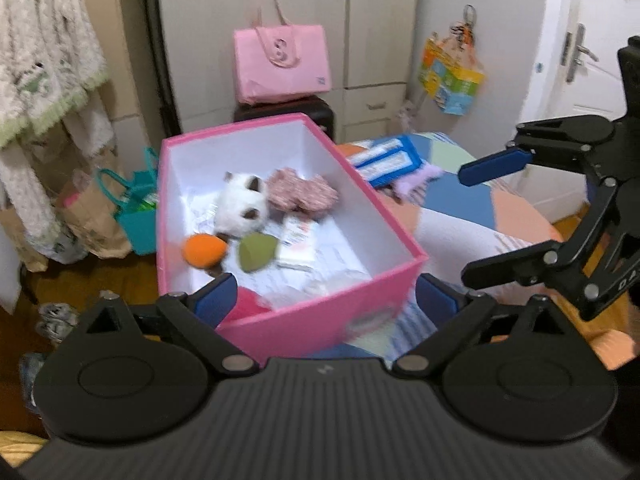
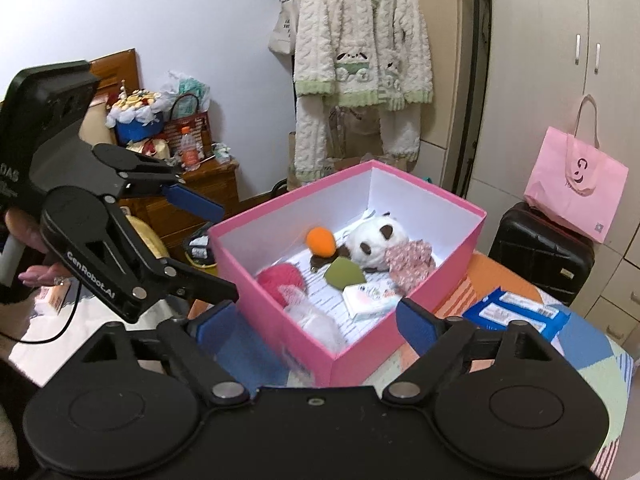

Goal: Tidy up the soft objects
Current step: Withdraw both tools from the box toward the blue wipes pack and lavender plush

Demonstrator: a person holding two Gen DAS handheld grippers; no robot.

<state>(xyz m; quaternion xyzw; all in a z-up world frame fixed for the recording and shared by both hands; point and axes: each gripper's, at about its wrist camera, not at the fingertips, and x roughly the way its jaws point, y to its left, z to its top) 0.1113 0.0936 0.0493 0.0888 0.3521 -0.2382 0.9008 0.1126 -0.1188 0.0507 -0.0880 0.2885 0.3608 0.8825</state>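
Note:
A pink box (image 1: pixel 320 320) with white inside walls stands on a patchwork bedspread; it also shows in the right wrist view (image 2: pixel 372 356). Inside lie a white panda plush (image 1: pixel 240 208) (image 2: pixel 370 244), an orange sponge (image 1: pixel 204 250) (image 2: pixel 321 241), a green sponge (image 1: pixel 256 252) (image 2: pixel 343 273), a pink floral cloth (image 1: pixel 300 192) (image 2: pixel 410 262), a red fluffy ball (image 2: pixel 280 280), a white fluffy piece (image 2: pixel 316 320) and a small tissue pack (image 2: pixel 370 298). My left gripper (image 1: pixel 324 300) is open and empty at the box's near wall. My right gripper (image 2: pixel 316 320) is open and empty by the box's near corner.
A blue packet (image 1: pixel 388 160) (image 2: pixel 516 314) lies on the bedspread (image 1: pixel 460 216) beside the box. A black suitcase (image 2: pixel 540 252) with a pink bag (image 2: pixel 576 184) stands behind. Fluffy pyjamas (image 2: pixel 360 60) hang by the wardrobe. A wooden nightstand (image 2: pixel 200 196) holds clutter.

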